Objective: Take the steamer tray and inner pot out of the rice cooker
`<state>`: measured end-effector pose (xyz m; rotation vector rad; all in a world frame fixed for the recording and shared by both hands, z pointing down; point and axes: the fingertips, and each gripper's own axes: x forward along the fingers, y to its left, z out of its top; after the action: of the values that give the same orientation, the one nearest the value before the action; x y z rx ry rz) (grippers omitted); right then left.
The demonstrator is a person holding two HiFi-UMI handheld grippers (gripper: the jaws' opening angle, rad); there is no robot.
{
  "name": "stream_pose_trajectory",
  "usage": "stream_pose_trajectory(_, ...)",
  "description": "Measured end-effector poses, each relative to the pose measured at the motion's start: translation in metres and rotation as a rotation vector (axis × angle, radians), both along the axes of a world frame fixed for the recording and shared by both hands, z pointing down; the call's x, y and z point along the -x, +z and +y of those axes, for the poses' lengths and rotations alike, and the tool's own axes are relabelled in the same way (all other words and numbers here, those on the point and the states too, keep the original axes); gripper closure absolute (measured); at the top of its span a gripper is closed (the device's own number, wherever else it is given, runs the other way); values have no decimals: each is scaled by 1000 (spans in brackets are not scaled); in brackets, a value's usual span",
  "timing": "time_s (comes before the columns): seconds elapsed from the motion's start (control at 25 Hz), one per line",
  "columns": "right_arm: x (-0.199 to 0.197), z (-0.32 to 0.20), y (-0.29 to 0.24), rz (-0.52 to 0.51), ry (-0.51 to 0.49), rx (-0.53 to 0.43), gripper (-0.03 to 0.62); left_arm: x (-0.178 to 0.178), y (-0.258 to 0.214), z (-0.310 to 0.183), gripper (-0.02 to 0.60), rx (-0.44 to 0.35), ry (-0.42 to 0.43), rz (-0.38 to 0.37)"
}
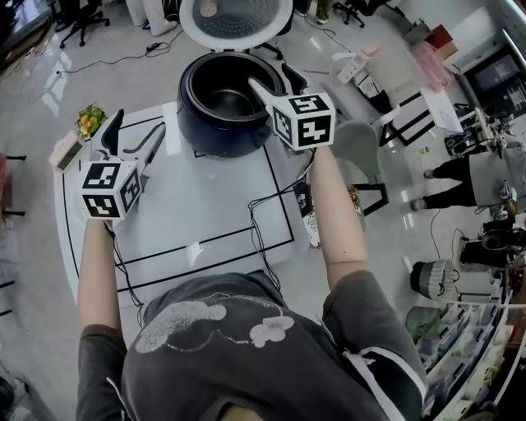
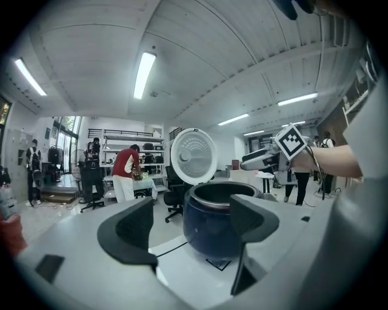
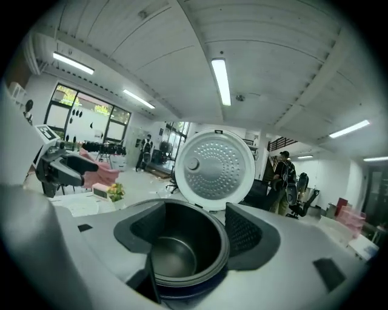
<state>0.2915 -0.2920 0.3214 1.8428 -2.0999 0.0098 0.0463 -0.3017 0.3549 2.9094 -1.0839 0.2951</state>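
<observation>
The dark blue rice cooker (image 1: 215, 123) stands at the far side of the white table (image 1: 205, 205), its round lid (image 1: 234, 18) swung up and open. The metal inner pot (image 3: 176, 254) sits inside with a bare bottom; I see no steamer tray in any view. My right gripper (image 1: 271, 76) is open at the cooker's right rim, one finger over the pot's inside and one outside, with the rim (image 3: 225, 242) between them. My left gripper (image 1: 137, 123) is open with nothing in it, above the table left of the cooker (image 2: 212, 221).
Black tape lines and a thin cable (image 1: 259, 238) cross the table. A small box with flowers (image 1: 82, 125) sits at the left edge, a packet (image 1: 308, 210) at the right edge. A grey chair (image 1: 362, 148) stands right of the table. People stand in the background.
</observation>
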Motion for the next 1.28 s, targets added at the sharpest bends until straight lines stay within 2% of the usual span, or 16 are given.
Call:
stream_pose_trajectory(0.36, -50, -56, 53, 166, -73, 211, 289, -55, 11, -21, 193, 84, -37, -26)
stream_pose_trajectory(0.56, -52, -88, 74, 221, -136, 313, 289, -68, 12, -40, 193, 92, -71, -41)
stream_pose_trajectory(0.8, -49, -114, 89, 311, -191, 382, 289, -80, 22, -42, 193, 113, -85, -71)
stream_pose_trajectory(1.04, -52, -126, 106, 532, -234, 438, 295, -82, 30, -46, 193, 110, -106, -100)
stream_pose_trajectory(1.28, -58, -134, 123, 720, -240, 496, 361, -86, 34, -46, 193, 121, -110, -104)
